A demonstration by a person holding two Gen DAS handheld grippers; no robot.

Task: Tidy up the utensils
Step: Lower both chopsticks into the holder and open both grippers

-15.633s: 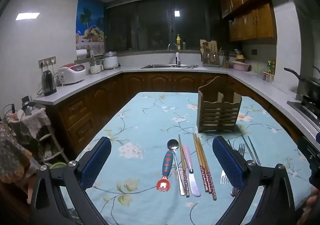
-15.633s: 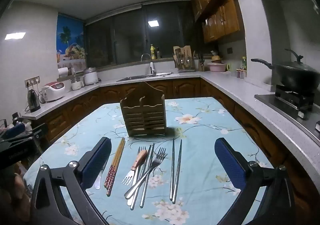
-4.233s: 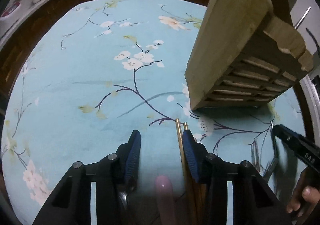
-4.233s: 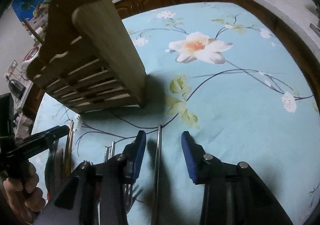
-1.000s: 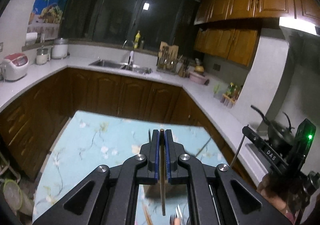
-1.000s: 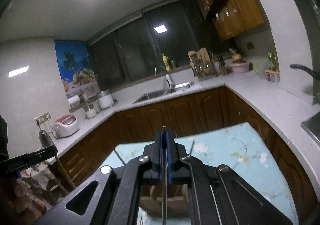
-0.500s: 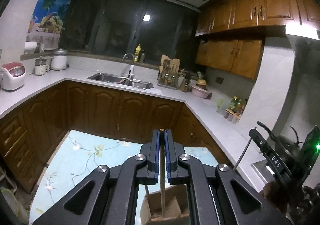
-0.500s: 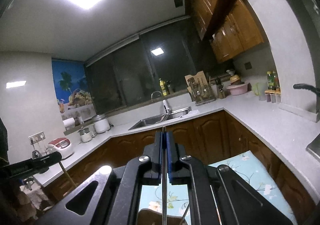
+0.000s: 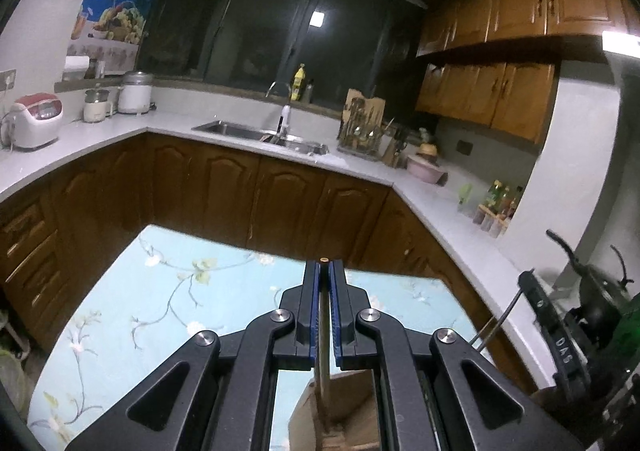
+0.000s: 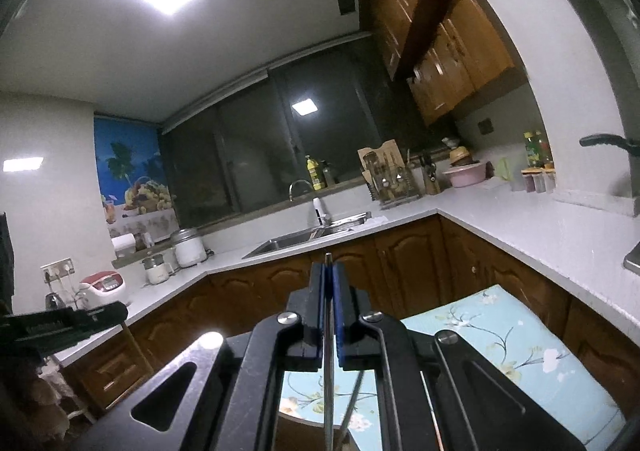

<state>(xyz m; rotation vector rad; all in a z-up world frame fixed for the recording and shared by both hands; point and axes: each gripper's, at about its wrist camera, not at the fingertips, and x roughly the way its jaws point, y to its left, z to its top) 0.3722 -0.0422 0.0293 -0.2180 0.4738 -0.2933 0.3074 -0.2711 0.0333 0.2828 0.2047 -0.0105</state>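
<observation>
Dark windows and brown cabinets ring the kitchen behind my two tools. My left gripper [image 9: 324, 271] has its blue pads pressed together on a wooden chopstick [image 9: 322, 367], whose pale butt end pokes out just past the fingertips at twelve o'clock while the shaft drops toward six o'clock into the wooden utensil holder [image 9: 352, 411] directly below. That holder stands on the floral tablecloth [image 9: 160, 291], which spreads from nine o'clock round to two o'clock of the gripper. My right gripper [image 10: 328, 275] is likewise clamped, on a metal chopstick [image 10: 328, 383]; its tip shows just above the pads and the rod runs straight down toward six o'clock, where the holder's rim [image 10: 296, 427] shows below it. A second thin rod [image 10: 352, 399] leans just to its right, at about five o'clock; whether it sits inside the holder I cannot tell. From the left camera, the other gripper and its rod appear at four o'clock. Farther out, the sink [image 9: 256, 133] lies at twelve o'clock on the grey counter [image 9: 440, 207].
</observation>
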